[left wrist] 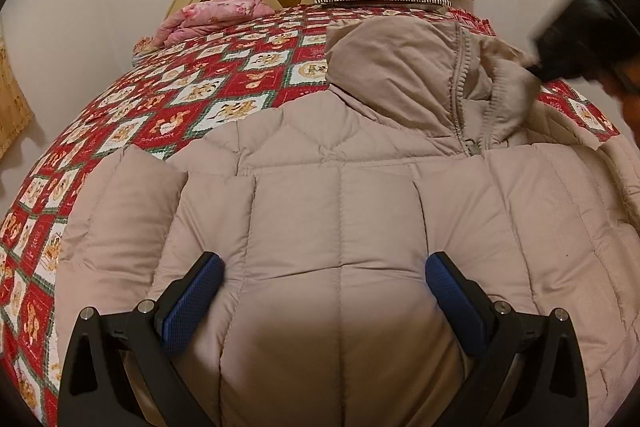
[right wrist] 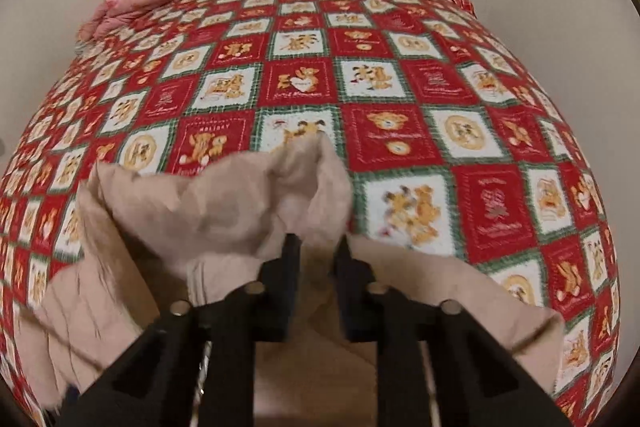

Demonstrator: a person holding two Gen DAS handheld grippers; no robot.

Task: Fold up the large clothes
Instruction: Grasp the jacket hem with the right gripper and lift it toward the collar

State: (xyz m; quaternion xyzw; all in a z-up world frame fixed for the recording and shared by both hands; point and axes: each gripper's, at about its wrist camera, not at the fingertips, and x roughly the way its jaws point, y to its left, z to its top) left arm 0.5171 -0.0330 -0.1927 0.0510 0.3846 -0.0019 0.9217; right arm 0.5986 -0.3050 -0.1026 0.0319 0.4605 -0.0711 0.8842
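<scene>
A big puffy beige quilted coat [left wrist: 340, 211] is spread on the bed with the red and white teddy-bear quilt [right wrist: 400, 95]. The left gripper [left wrist: 324, 281] is held wide over it. The right gripper [right wrist: 316, 247] is pinched on the coat's edge.

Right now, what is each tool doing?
Left tool: open, blue pads apart over the beige quilted puffer jacket.
Right tool: shut on a fold of that jacket.
</scene>
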